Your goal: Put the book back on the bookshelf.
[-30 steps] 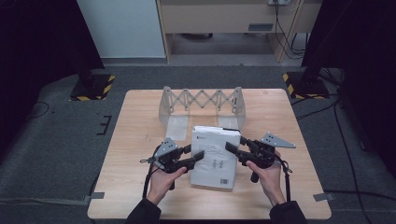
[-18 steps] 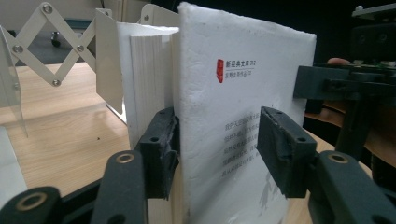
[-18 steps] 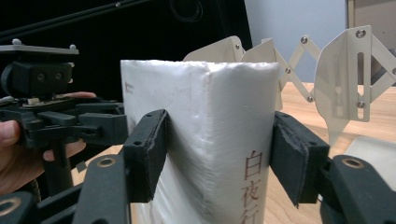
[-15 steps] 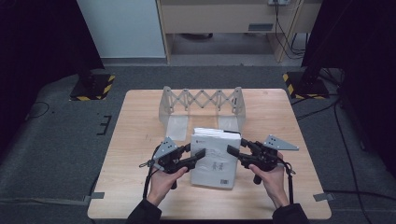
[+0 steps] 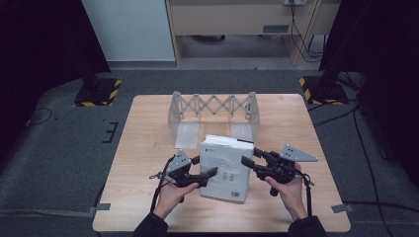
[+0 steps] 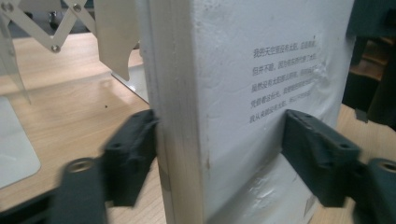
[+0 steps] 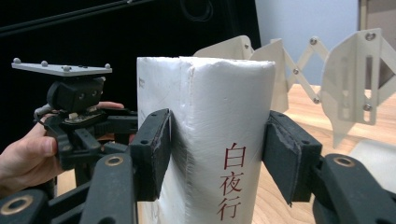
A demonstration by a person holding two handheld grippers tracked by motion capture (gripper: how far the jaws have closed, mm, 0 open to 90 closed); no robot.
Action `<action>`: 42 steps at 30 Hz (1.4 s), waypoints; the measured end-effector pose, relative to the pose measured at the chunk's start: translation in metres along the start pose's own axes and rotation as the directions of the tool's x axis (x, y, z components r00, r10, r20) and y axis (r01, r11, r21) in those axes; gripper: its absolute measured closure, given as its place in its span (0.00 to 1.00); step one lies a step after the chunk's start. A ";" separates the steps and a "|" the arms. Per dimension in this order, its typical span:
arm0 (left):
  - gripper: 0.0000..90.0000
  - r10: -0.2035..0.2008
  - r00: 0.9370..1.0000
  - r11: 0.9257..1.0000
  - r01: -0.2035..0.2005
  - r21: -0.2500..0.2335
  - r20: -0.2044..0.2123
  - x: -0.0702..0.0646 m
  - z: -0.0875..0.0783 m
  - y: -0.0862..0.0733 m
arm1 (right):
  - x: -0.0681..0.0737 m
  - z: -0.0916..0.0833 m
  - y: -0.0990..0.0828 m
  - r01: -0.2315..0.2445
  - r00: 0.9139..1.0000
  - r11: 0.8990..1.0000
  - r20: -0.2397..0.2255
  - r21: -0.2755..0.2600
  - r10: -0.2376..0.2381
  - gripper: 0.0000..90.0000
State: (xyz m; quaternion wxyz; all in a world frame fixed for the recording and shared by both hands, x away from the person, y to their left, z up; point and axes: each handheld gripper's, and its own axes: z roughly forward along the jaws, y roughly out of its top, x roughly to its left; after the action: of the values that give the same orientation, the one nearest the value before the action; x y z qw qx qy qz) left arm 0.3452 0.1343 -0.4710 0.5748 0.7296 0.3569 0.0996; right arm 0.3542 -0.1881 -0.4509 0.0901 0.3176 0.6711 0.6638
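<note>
my right hand-held gripper (image 7: 212, 149) pinches the white book's (image 7: 219, 140) spine; my left hand-held gripper (image 6: 219, 154), jaws just widened, straddles its far edge loosely. one-sided grip: book could twist, drop onto the desk (image 5: 148, 148).

The thick white paperback book (image 5: 227, 168) lies on the light wooden table (image 5: 148, 128), nearer its front edge, midway between the left and right edges. Behind it, toward the back edge, stands the pale plastic accordion book rack (image 5: 213, 112), its 2 end plates left and right of the book's far end.
</note>
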 end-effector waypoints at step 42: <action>0.28 0.003 0.998 1.000 -0.003 0.001 0.069 0.007 0.008 -0.007 | -0.002 0.003 0.001 0.016 0.999 1.000 -0.027 -0.016 -0.017 0.49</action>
State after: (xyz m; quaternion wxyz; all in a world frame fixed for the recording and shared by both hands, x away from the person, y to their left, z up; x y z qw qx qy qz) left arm 0.3521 0.1326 -0.4815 0.5862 0.7335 0.3356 0.0751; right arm 0.3578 -0.1866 -0.4505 0.0887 0.3023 0.6697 0.6726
